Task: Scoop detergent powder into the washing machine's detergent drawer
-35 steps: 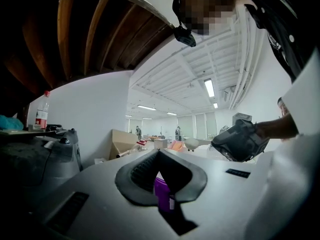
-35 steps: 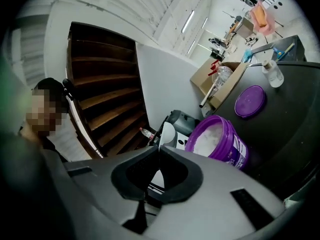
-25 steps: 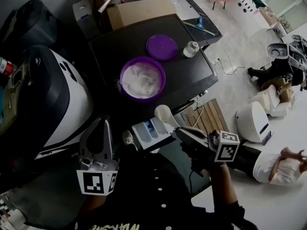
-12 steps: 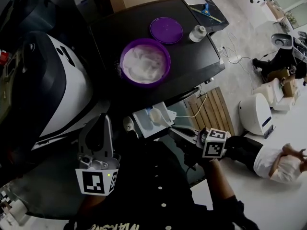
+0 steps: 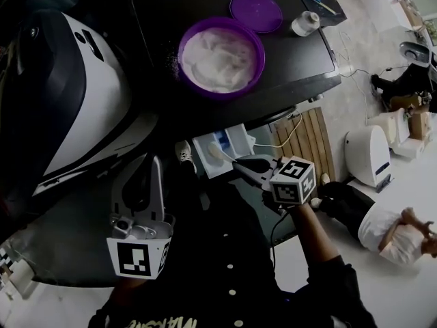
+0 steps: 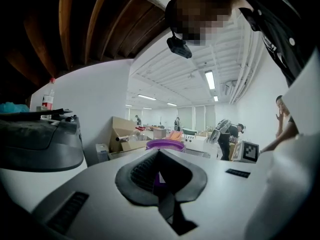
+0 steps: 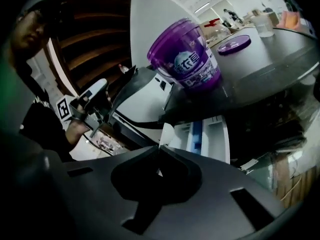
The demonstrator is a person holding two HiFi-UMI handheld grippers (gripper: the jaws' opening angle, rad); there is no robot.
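Two tongs logged. Left tongs (image 5: 145, 166): closed on nothing, low, apart from the work. Detergent drawer (image 5: 240, 139) stands open below the desk edge, with the scoop (image 5: 218, 154) over it; which compartment, I cannot tell. Right tongs (image 5: 240, 164): pinched tight on the scoop's handle. Risk: the thin handle could roll as I tip, sending powder over the drawer wall.

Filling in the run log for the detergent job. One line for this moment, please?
right gripper: shut on scoop, at open drawer | left gripper: shut, empty | tub: open, powder inside
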